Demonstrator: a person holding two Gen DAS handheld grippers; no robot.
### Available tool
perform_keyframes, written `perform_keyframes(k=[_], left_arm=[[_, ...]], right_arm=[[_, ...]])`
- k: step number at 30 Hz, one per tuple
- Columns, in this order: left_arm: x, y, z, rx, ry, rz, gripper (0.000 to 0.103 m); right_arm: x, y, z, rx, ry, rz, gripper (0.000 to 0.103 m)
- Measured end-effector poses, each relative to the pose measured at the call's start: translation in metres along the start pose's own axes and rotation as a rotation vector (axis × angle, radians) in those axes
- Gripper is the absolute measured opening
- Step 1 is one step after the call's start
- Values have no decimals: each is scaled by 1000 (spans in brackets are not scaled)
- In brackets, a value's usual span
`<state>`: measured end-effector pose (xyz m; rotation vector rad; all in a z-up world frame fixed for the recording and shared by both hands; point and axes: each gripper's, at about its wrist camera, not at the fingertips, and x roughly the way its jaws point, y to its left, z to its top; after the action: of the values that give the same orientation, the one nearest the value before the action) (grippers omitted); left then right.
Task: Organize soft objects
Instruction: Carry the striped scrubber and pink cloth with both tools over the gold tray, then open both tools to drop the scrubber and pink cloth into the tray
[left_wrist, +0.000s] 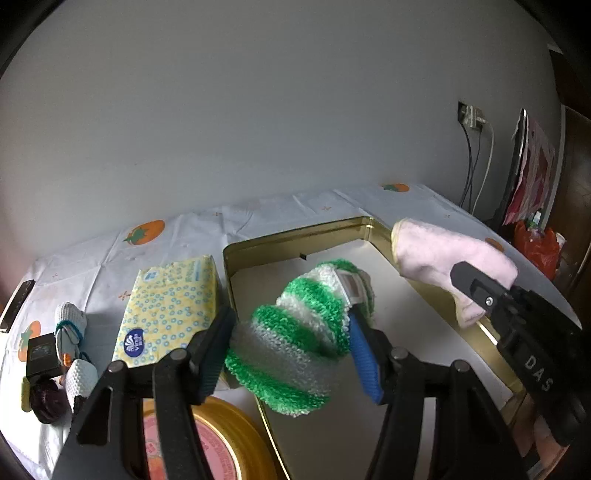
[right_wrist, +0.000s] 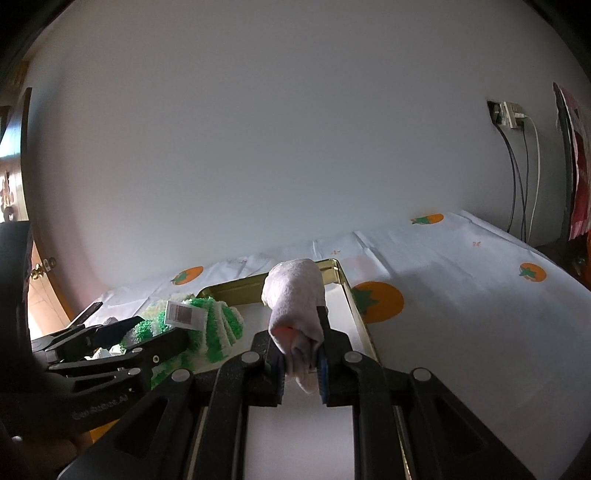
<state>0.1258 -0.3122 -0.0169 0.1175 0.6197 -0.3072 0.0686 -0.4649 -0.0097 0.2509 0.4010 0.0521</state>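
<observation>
My left gripper (left_wrist: 291, 350) is shut on a green and white striped knitted cloth (left_wrist: 295, 343) with a barcode tag, held above the open gold tin (left_wrist: 295, 236). My right gripper (right_wrist: 302, 363) is shut on a pale pink folded cloth (right_wrist: 295, 295), also over the tin (right_wrist: 354, 306). In the left wrist view the pink cloth (left_wrist: 443, 258) and the right gripper (left_wrist: 476, 291) hang over the tin's right wall. The right wrist view shows the striped cloth (right_wrist: 207, 325) and the left gripper (right_wrist: 147, 339) at lower left.
A yellow tissue pack (left_wrist: 170, 302) lies left of the tin. Small knitted items (left_wrist: 72, 325) and a dark box (left_wrist: 42, 350) sit further left. A round gold lid (left_wrist: 221, 443) lies below the left gripper. The tablecloth (right_wrist: 461, 295) has orange fruit prints. Cables (right_wrist: 517, 184) hang on the wall.
</observation>
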Motion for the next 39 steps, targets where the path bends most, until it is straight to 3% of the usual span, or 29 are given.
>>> perform_keyframes(k=[19,22,24,25,26,28,30,34,36,39], left_arm=[[5,-4,-4,17,11,-21,62],[7,-7,-5,26,16,-24,67],[6,-8,-6,27,14,-20,71],[4,-9,-6,27,8,-23,73],[2,-9,-6,31,1,-25,74],[-2,-12,-6,47,-11,-19,78],[-9,-11,-6,49,-29,-15,85],[-28,-2,-10,44,-82,9,87],[-39,8,-14,29,-113,21,95],[-55,26,-21,11,-150,46,97]], right_arm=[[1,-5,0,4,6,-2,15],[0,-4,0,5,6,-8,15],[-1,-4,0,7,5,-7,21],[-2,-4,-1,8,4,-9,35],[-3,-4,-1,10,-1,-11,59],[-10,-5,-2,23,-39,-13,81],[-15,-4,-2,25,-58,-14,81],[-20,-4,-2,33,-84,-10,81],[-23,-4,-2,44,-103,-6,81],[-28,3,-2,48,-130,5,81]])
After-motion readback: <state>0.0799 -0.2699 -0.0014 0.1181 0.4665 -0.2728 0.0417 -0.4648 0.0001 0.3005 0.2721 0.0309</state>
